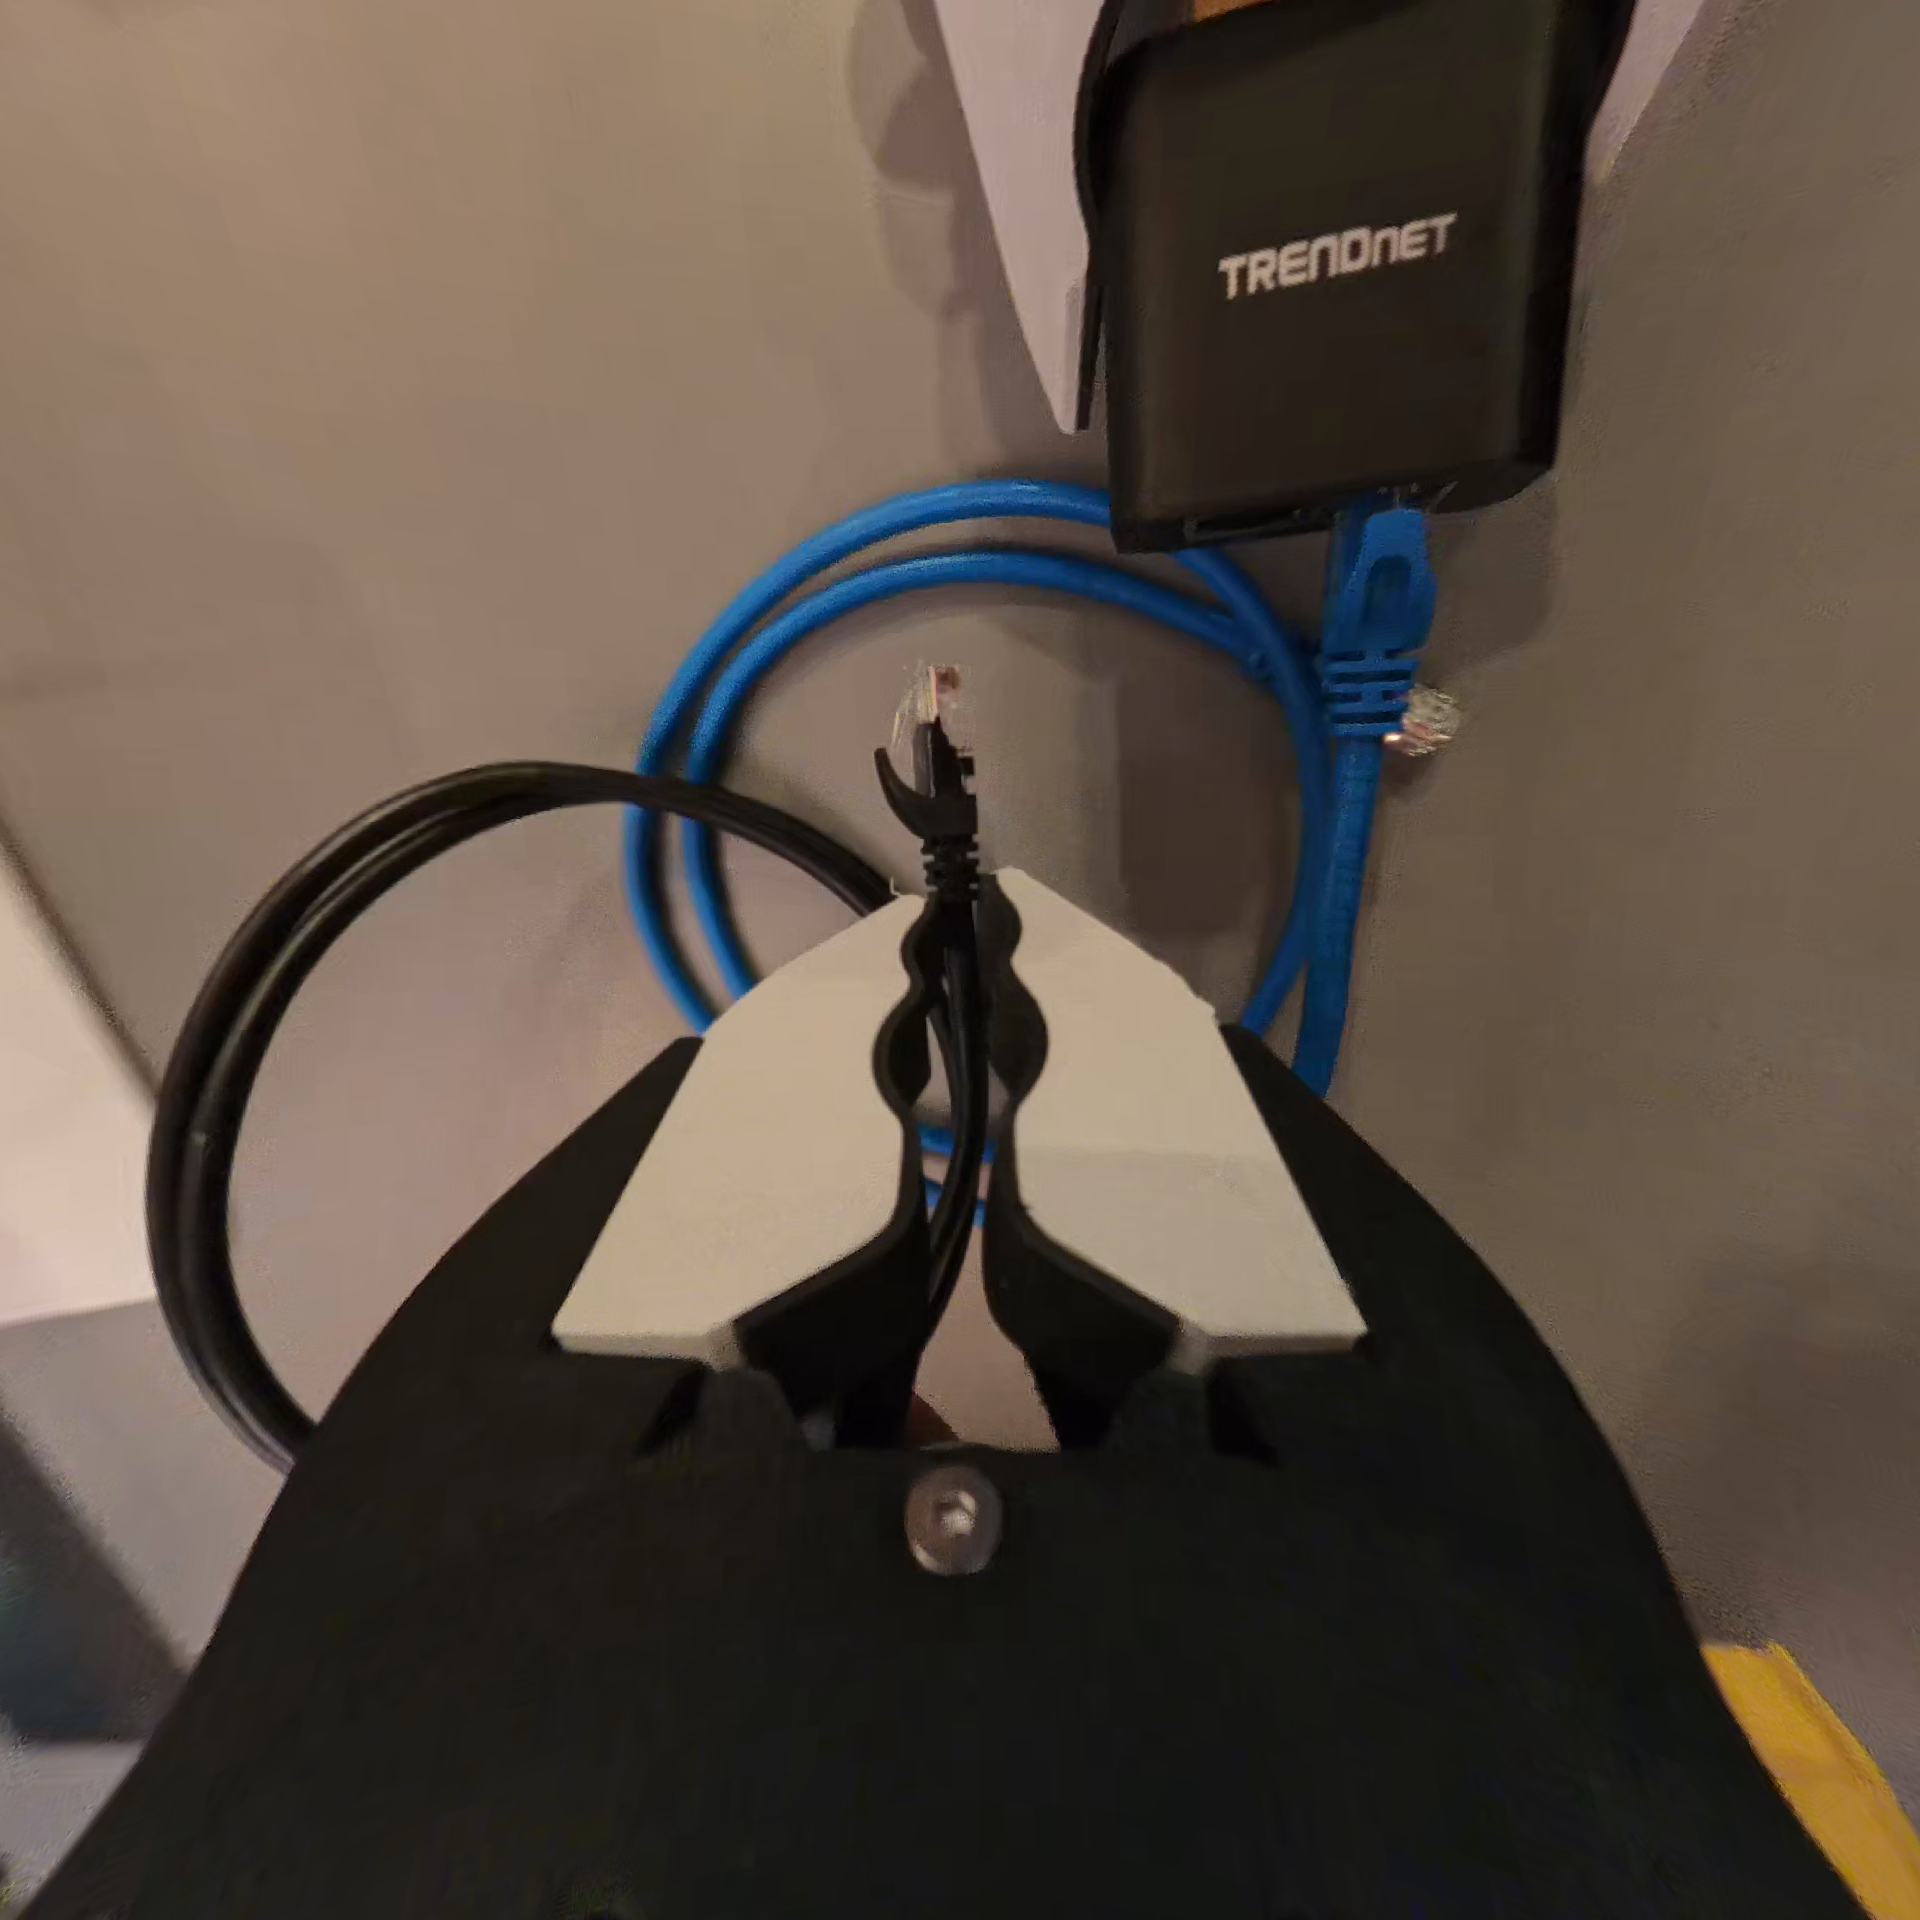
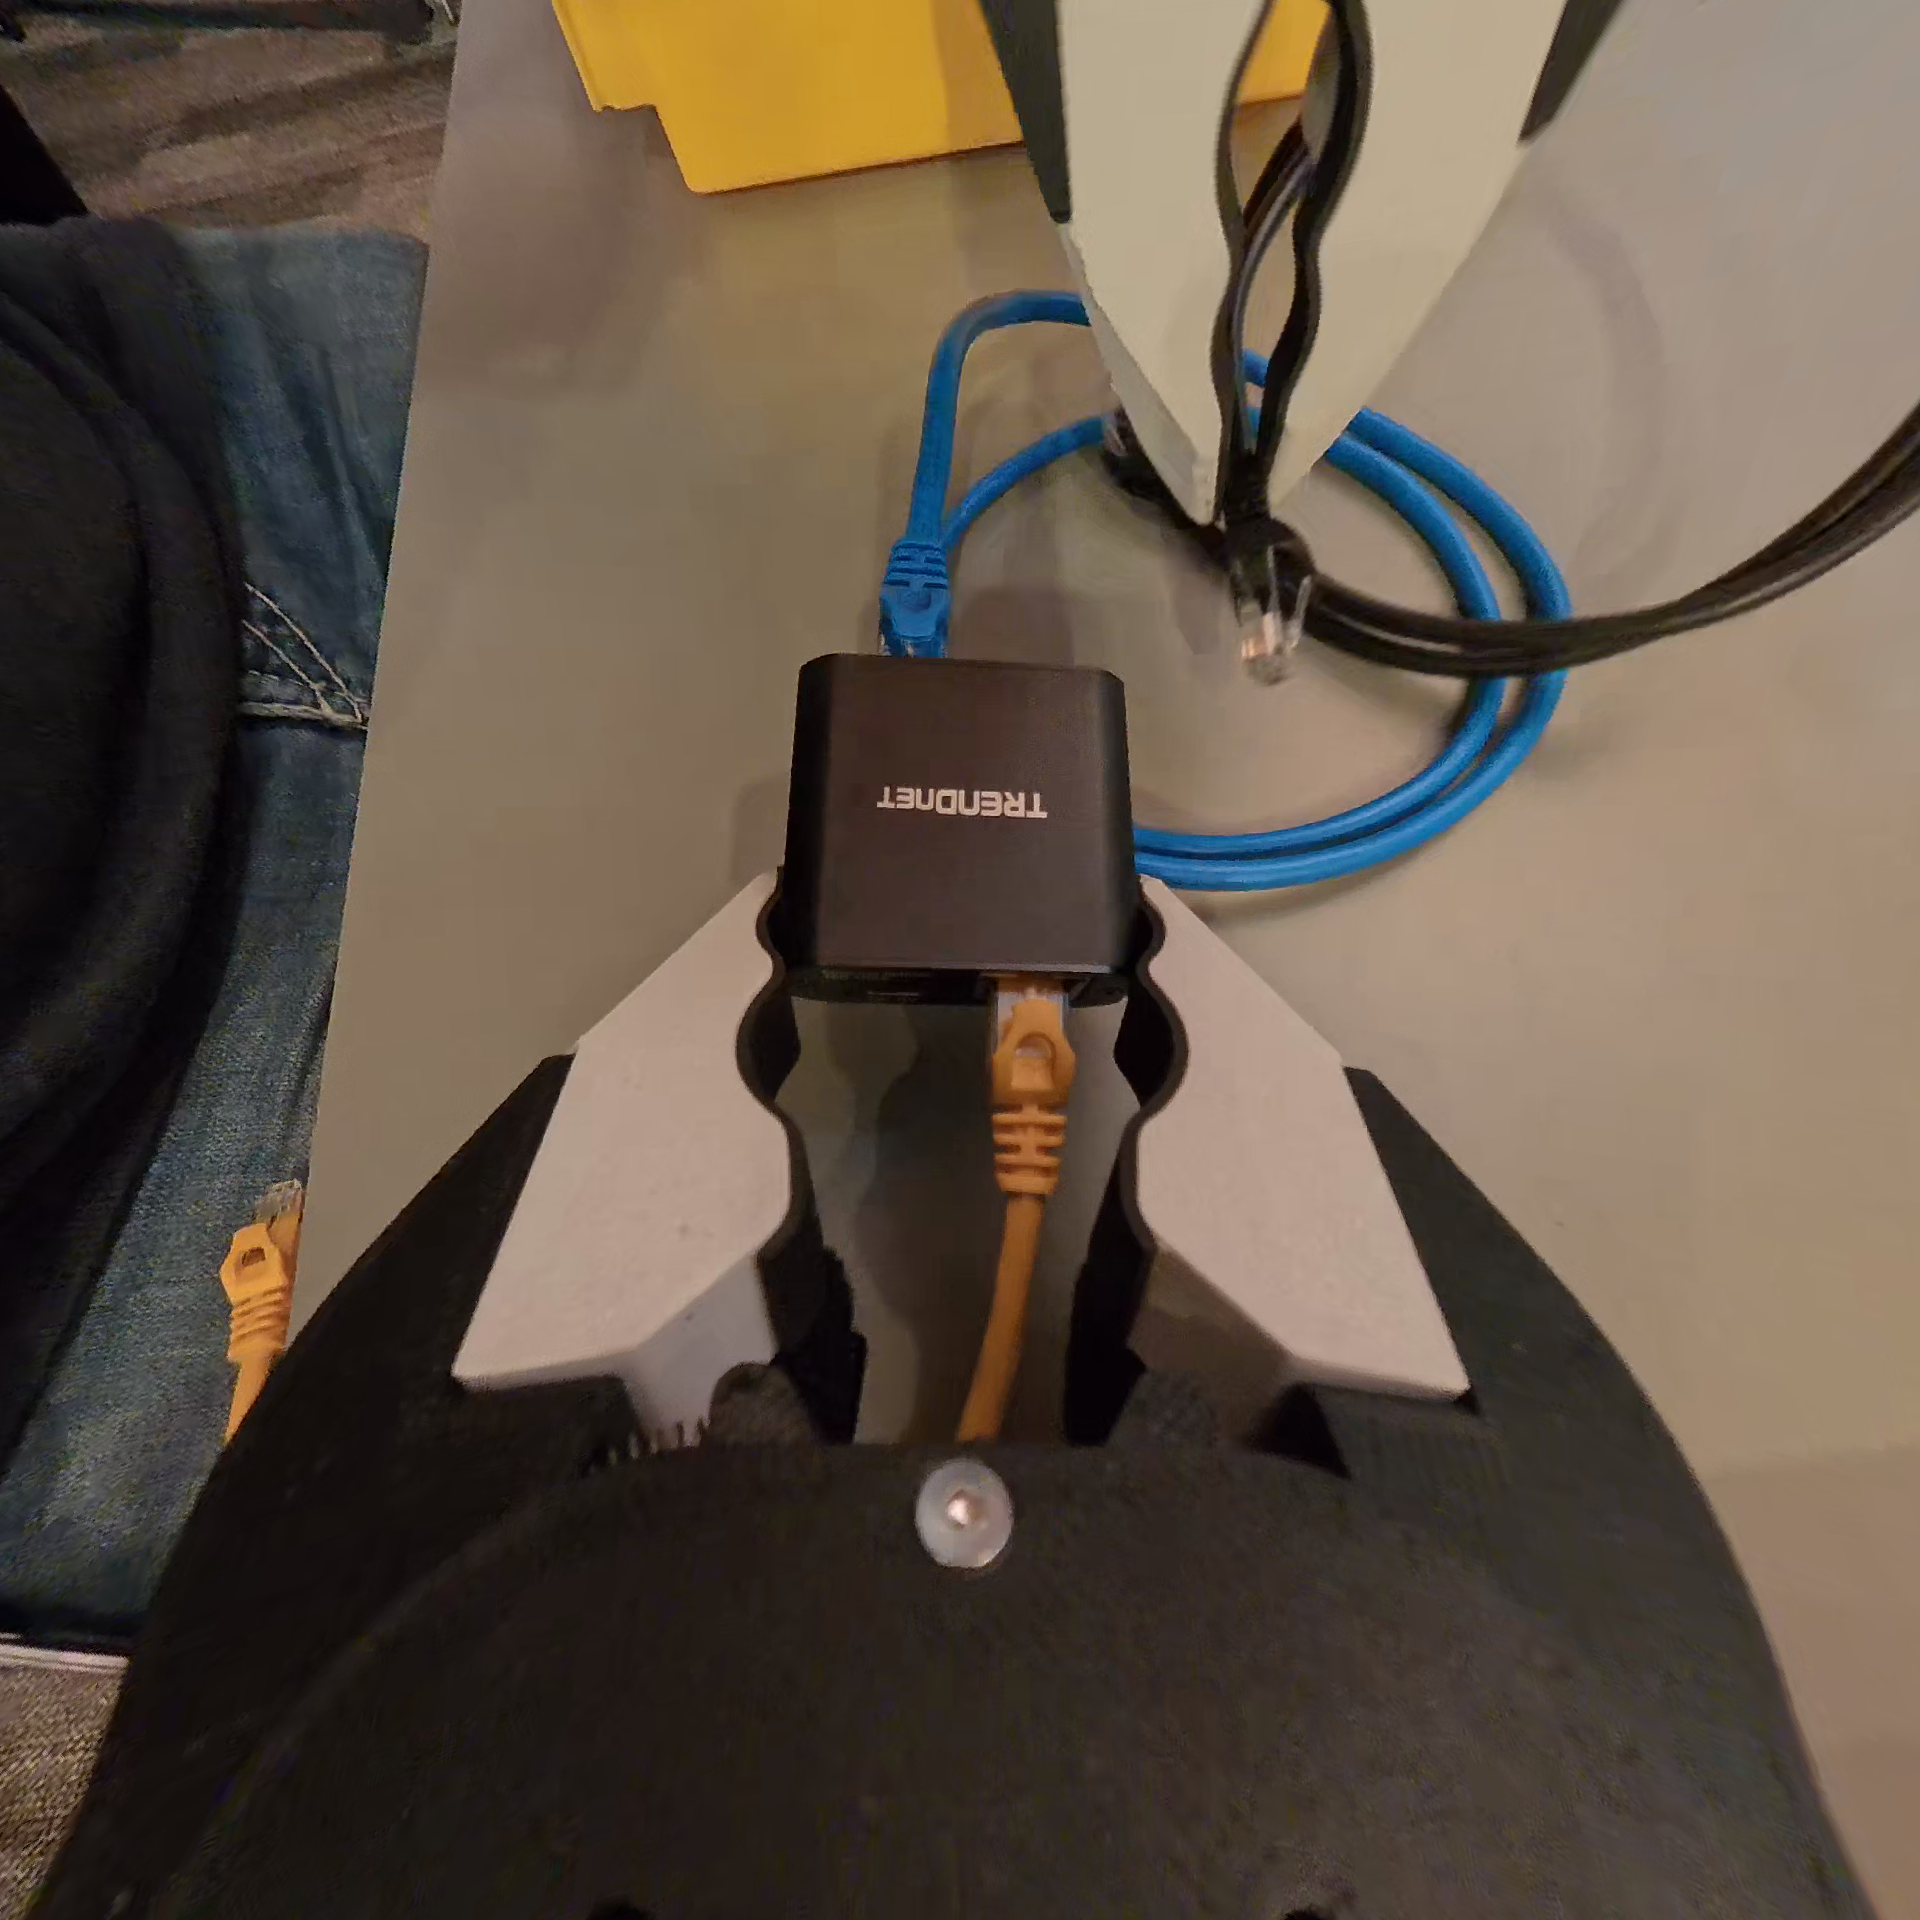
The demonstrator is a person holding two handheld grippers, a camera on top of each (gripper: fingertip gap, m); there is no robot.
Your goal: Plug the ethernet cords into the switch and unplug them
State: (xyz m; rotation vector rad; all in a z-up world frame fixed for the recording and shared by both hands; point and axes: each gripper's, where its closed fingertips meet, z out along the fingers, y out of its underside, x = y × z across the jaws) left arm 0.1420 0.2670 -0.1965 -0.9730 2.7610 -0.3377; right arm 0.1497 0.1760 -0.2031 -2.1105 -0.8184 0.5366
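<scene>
A black switch (image 2: 961, 810) lies on the grey table, also in the left wrist view (image 1: 1340, 270). My right gripper (image 2: 961, 925) is shut on the switch's near end. An orange cord (image 2: 1023, 1101) is plugged into the near side, between my fingers. A blue cord (image 2: 914, 592) is plugged into the far side; its plug shows in the left wrist view (image 1: 1377, 623). My left gripper (image 1: 961, 899) is shut on a black cord (image 1: 940, 790), clear plug tip pointing forward, left of the switch and apart from it. It shows in the right wrist view (image 2: 1231, 488) with the black plug (image 2: 1262, 603).
The blue cord's coils (image 1: 727, 727) lie on the table under the black plug. A black cord loop (image 1: 312, 987) hangs left. A yellow box (image 2: 831, 94) stands at the far edge. A person's jeans (image 2: 208, 727) and a loose orange plug (image 2: 255, 1288) are at left.
</scene>
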